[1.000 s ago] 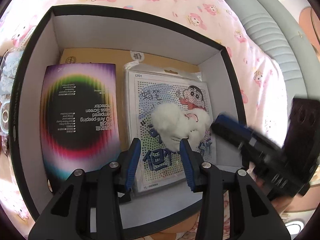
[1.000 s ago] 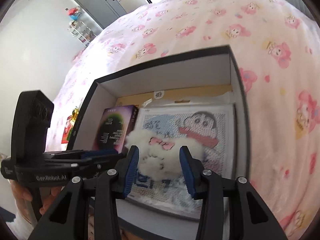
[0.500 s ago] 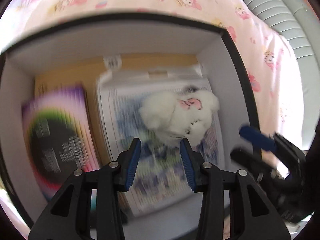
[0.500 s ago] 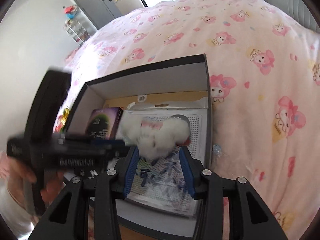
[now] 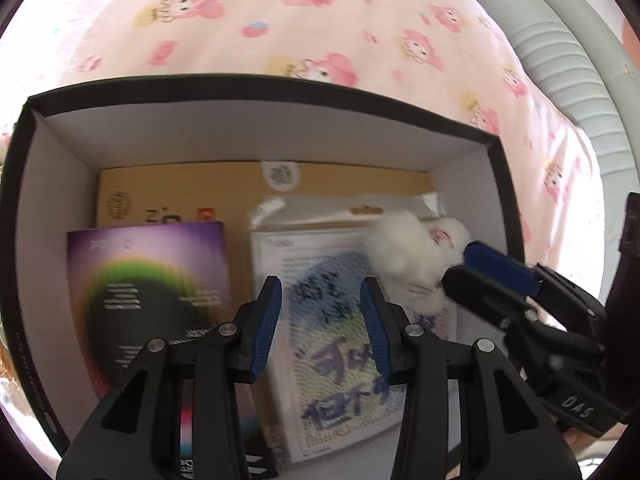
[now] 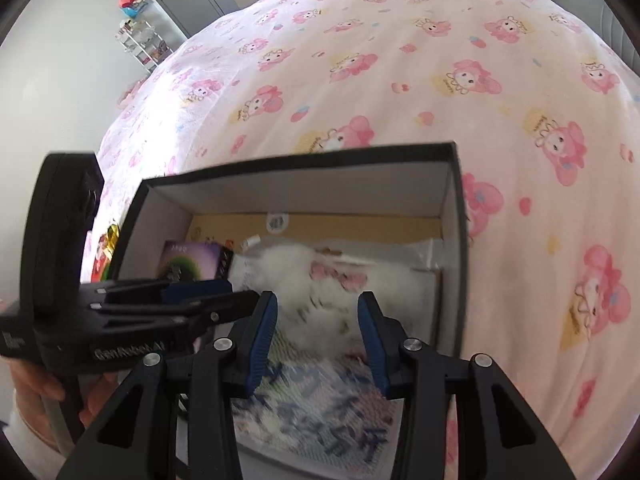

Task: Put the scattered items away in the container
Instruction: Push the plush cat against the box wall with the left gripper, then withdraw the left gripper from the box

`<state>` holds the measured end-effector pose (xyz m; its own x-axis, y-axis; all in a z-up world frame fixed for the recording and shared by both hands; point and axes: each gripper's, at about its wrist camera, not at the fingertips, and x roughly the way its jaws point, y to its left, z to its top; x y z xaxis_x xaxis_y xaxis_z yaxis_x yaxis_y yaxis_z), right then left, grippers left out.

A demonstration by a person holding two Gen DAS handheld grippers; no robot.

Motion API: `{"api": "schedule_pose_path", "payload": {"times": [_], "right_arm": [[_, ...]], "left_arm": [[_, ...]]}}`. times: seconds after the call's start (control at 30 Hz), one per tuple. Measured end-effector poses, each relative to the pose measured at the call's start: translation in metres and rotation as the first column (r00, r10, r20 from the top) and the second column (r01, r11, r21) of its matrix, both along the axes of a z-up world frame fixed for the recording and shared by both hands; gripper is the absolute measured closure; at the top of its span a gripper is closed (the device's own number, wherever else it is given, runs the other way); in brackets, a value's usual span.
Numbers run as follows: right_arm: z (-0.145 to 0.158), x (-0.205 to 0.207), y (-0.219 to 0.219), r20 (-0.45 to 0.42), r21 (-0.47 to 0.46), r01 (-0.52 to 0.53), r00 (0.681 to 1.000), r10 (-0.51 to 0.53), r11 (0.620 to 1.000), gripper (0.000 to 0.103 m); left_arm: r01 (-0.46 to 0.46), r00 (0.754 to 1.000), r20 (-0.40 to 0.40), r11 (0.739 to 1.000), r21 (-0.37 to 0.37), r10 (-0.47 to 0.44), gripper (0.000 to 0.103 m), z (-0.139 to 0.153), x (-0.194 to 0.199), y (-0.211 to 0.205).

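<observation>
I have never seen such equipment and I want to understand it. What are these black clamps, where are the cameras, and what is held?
A person holds a two-finger tool in each hand. Each tool carries a camera looking along its fingers. The left gripper shows in its own view, open and empty, above a black box on a pink bed sheet. Inside lie a purple packet, a bead kit and a brown card. In the other view, the right gripper appears to grip a white plush toy over the box.

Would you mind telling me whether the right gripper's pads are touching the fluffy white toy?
Cannot tell. In the right wrist view the fluffy white toy lies just beyond the right gripper, blurred; the left wrist view shows one pad overlapping it, but neither view shows contact or a gap plainly.
</observation>
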<state>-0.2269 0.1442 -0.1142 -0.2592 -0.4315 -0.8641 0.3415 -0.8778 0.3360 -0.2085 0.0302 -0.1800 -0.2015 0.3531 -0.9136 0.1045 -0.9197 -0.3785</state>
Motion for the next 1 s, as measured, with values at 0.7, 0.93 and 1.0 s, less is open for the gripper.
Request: {"api": "schedule_pose_path", "payload": {"times": [0.7,0.93,1.0], "right_arm": [[0.010,0.009,0.039,-0.123,-0.025,0.059,0.990,-0.062,0.998,0.065],[0.020,0.005,0.057,-0.159,-0.127,0.140,0.974,-0.159,0.982,0.065],[0.022,0.004,0.060,-0.173,-0.131,0.166,0.967,-0.188,0.977,0.065]], "left_arm": [[0.118,0.992,-0.048,0.991,-0.062,-0.121,0.065,0.005,-0.016,0.048],[-0.009,0.997,-0.081,1.000,0.024,0.011,0.063,0.013,-0.008,0.003],[-0.047,0.995,-0.087,0.999,0.002,0.047,0.064,0.009,-0.015,-0.001]]}}
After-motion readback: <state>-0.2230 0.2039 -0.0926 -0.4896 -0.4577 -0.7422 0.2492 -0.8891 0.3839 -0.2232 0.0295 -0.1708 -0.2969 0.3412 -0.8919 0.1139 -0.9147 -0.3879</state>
